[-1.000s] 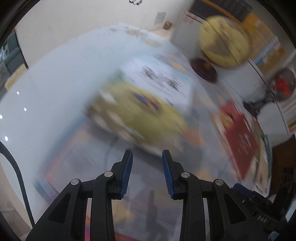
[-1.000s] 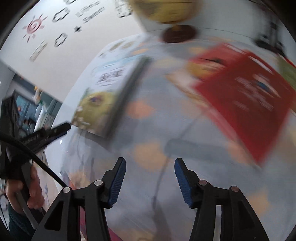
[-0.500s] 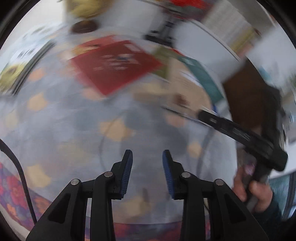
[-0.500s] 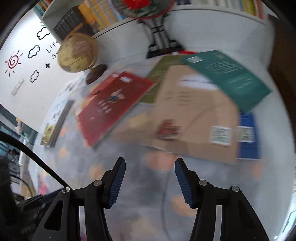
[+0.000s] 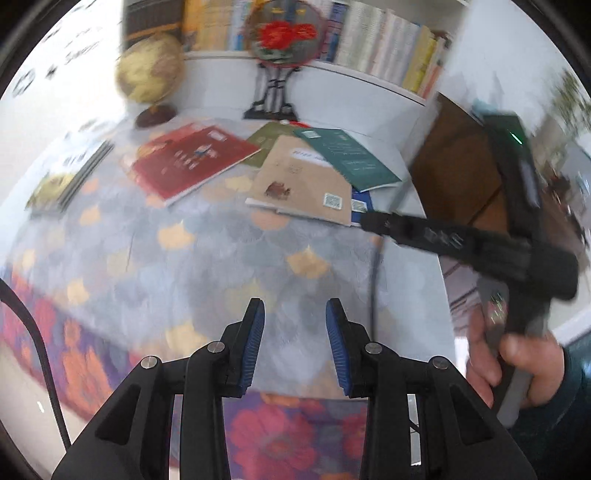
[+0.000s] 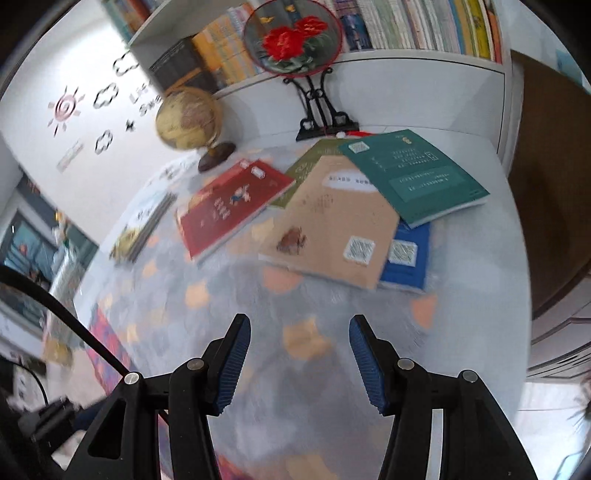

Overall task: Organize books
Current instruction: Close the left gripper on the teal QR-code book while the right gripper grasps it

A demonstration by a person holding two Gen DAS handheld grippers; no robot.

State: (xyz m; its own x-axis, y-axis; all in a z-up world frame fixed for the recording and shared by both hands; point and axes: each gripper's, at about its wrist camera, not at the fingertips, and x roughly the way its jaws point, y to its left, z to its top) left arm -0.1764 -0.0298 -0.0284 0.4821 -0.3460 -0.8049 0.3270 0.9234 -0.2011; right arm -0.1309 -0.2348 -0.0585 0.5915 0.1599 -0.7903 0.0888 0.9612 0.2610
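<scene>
Several books lie loose on a patterned tablecloth. A red book (image 5: pixel 192 162) (image 6: pixel 231 205) lies at the left. A tan book (image 5: pixel 303 184) (image 6: pixel 332 229) overlaps an olive book (image 6: pixel 306 162) and a blue book (image 6: pixel 406 258). A dark green book (image 5: pixel 347 158) (image 6: pixel 413 177) lies on top at the right. A yellow-covered stack (image 5: pixel 59 181) (image 6: pixel 142 225) sits far left. My left gripper (image 5: pixel 294 325) is open and empty above the cloth. My right gripper (image 6: pixel 300 343) is open and empty, short of the tan book; it also shows in the left wrist view (image 5: pixel 443 236).
A globe (image 6: pixel 188 118) and a round red-flower fan on a black stand (image 6: pixel 291 37) stand at the back of the table. A white shelf full of upright books (image 6: pixel 406 22) runs behind. A brown panel (image 6: pixel 546 184) is at the right.
Both views have swung from the yellow stack at the left towards the loose pile and the shelf. Both grippers stay open and empty.
</scene>
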